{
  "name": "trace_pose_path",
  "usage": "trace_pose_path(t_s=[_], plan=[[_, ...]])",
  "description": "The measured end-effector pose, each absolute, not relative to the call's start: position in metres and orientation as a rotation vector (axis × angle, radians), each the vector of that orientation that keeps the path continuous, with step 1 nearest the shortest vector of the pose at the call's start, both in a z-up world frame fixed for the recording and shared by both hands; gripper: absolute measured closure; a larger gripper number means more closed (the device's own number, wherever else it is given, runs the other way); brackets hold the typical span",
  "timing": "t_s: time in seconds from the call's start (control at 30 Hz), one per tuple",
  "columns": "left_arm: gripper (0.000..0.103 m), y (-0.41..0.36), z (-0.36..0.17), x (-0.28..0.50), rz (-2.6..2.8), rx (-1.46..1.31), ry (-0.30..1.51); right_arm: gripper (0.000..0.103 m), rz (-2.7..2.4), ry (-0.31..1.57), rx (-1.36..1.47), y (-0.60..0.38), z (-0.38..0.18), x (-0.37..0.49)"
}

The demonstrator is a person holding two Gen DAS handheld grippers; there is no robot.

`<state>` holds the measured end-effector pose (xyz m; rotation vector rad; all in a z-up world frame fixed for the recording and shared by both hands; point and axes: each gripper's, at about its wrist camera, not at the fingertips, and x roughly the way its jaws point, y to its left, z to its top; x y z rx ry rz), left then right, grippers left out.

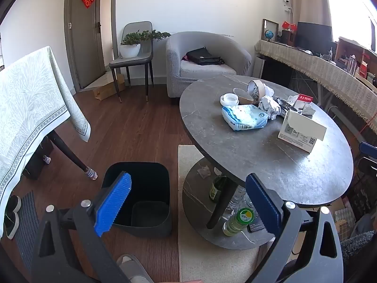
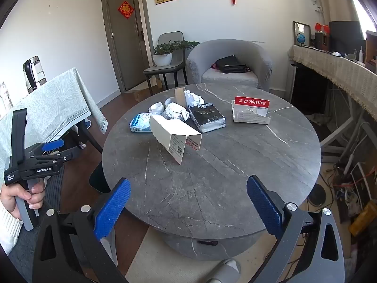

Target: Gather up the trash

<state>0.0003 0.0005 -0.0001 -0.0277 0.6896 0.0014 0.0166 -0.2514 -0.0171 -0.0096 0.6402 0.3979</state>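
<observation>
Trash lies on a round grey table: an open white carton, crumpled paper, a blue-white wipes pack, a black tissue pack and a torn red-white package. A black bin stands empty on the floor left of the table. My left gripper hangs open between the bin and the table edge, holding nothing. My right gripper is open over the table's near edge, well short of the trash. The left gripper also shows at the left, held in a hand.
Tape rolls lie by the trash. Bottles stand on the table's lower shelf. A cloth-covered table stands at the left, a grey armchair behind, a long covered counter with cables at the right. A slippered foot is below.
</observation>
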Motion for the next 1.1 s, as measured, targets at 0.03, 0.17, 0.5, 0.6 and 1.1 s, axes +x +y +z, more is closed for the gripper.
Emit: trace_pose_path(t_s=[0.03, 0.17, 0.5, 0.6, 1.1], plan=[[0.004, 0.0005, -0.0002, 0.0004, 0.001, -0.029, 0.69, 0.003, 0.399, 0.64, -0.008, -0.2514, -0.0171, 0.0166], [0.004, 0.0001, -0.0003, 0.0008, -0.001, -0.024, 0.688, 0.003, 0.4, 0.638, -0.014, -0.2502, -0.0163, 0.0156], [0.004, 0.0006, 0.0002, 0.0002, 0.0, -0.029, 0.687, 0.003, 0.4, 0.642, -0.016, -0.2489, -0.0178, 0.0169], [0.004, 0.0007, 0.0003, 0.0003, 0.0, -0.029, 0.687, 0.003, 0.399, 0.642, -0.014, -0.2489, -0.0178, 0.0169], [0.004, 0.0047, 0.0013, -0.0006, -0.001, -0.029, 0.687, 0.003, 0.401, 0.641, -0.011, -0.2476, -0.0183, 0.0165]])
